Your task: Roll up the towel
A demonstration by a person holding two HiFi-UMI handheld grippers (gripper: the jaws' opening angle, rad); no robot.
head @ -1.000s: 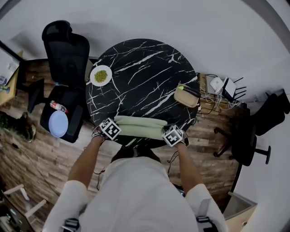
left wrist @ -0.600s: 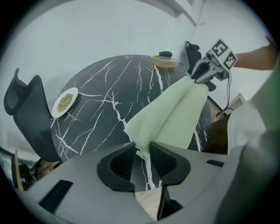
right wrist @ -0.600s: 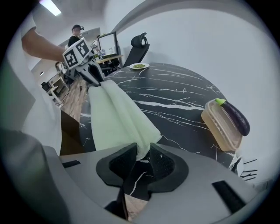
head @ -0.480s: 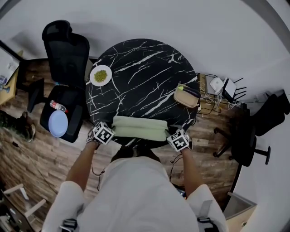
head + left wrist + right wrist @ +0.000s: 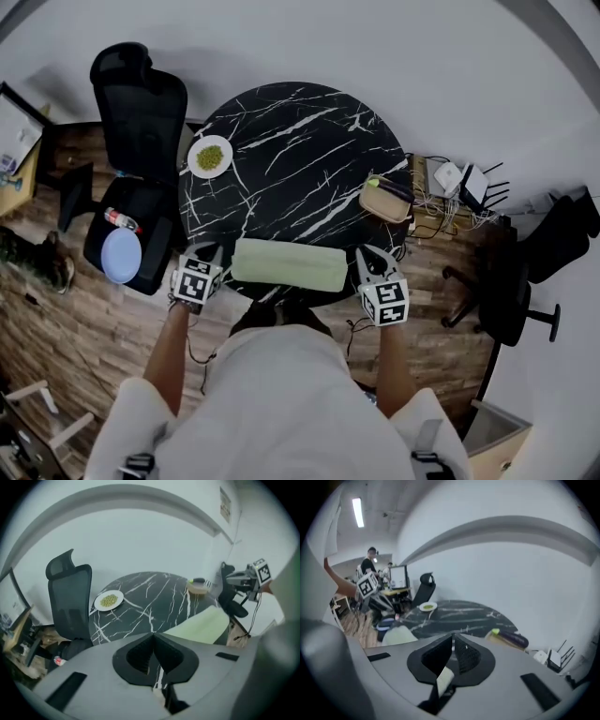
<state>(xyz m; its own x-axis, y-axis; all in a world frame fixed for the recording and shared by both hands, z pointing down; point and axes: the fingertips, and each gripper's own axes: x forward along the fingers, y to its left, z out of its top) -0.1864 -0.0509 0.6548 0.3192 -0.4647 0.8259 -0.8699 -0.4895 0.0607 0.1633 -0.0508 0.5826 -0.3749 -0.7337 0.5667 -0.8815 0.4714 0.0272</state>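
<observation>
Round black marble table [image 5: 291,141] at frame centre, black office chair [image 5: 141,103] upper left. Pale green towel [image 5: 289,265] lies as a long band along the table's lower edge, between the grippers, touching neither. Left gripper [image 5: 210,253] and right gripper [image 5: 362,255]: jaws just closed, tips together, nothing between. Plate [image 5: 209,157] of green bits at the table's upper left.

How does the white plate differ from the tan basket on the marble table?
The white plate is round and flat; the tan basket is oblong. The plate holds small green pieces, the basket a dark eggplant-like vegetable with a green end. The plate sits at the left edge of the black marble table by the office chair, the basket at the right edge. Both sit on it near the rim.
</observation>
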